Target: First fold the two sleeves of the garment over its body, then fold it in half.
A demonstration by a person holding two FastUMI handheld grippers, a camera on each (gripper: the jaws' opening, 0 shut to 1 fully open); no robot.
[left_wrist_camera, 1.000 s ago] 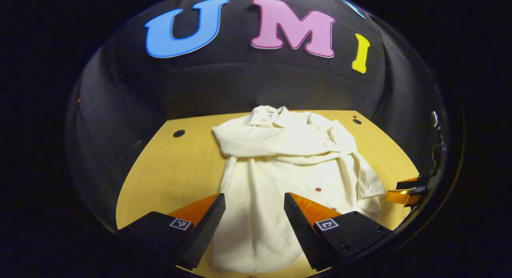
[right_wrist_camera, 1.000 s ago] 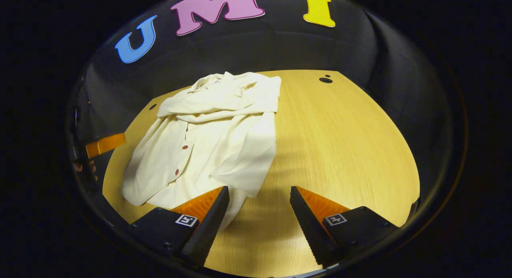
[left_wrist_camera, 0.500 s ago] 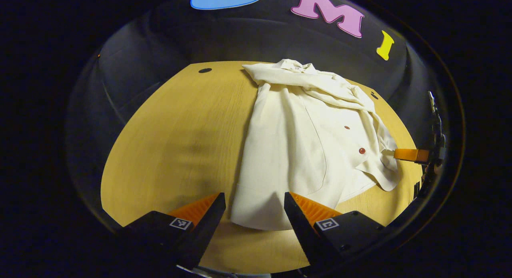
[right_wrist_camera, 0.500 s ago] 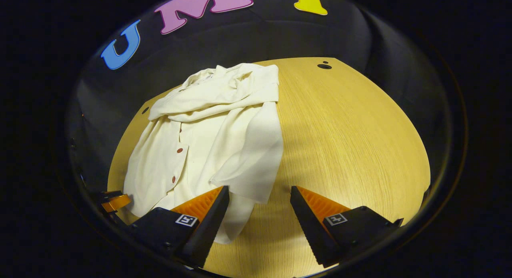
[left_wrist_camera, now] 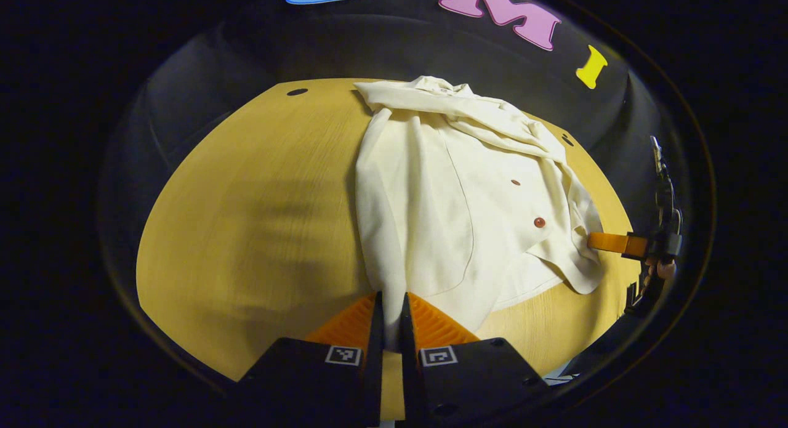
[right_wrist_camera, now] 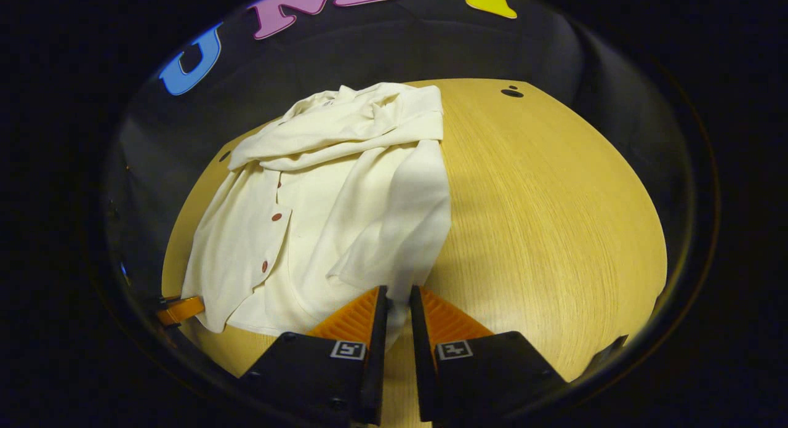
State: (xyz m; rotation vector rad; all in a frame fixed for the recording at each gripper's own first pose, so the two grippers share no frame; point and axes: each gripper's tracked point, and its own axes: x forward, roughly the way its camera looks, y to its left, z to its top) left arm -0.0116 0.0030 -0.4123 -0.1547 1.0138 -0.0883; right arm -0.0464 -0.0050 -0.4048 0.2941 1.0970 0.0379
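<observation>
Left gripper view has my left gripper (left_wrist_camera: 391, 320) pinched together on the near hem of the shirt (left_wrist_camera: 455, 188), a thin strip of cream cloth caught between the two fingers at the shirt's near left corner. The shirt lies on the wooden table (left_wrist_camera: 246, 218), collar toward the far edge, hem toward me, its buttoned front facing up.

Across the far part of the shirt, just below the collar, I can see the sleeves (left_wrist_camera: 492, 123) lying as bunched bands over the chest, so I judge the sleeve folds done, though not neatly: the cloth there is rumpled and the right side of the shirt is wavy and loose.

Right gripper view shows my right gripper (right_wrist_camera: 394, 320) also drawn together on cloth, at the near right part of the hem, where a fold of fabric (right_wrist_camera: 394, 243) hangs over itself. The fingers are nearly touching with cloth between them, so I take it as a real grip. Far off at the right in the left gripper view, that same gripper's orange finger (left_wrist_camera: 606, 241) sits at the shirt's edge.

What is left, as I judge it, is the fold in half: with both near corners held, the hem has to be lifted and carried to the collar. The hem is not yet raised off the table. The risk is the loose right flap slipping or doubling under as I lift.
</observation>
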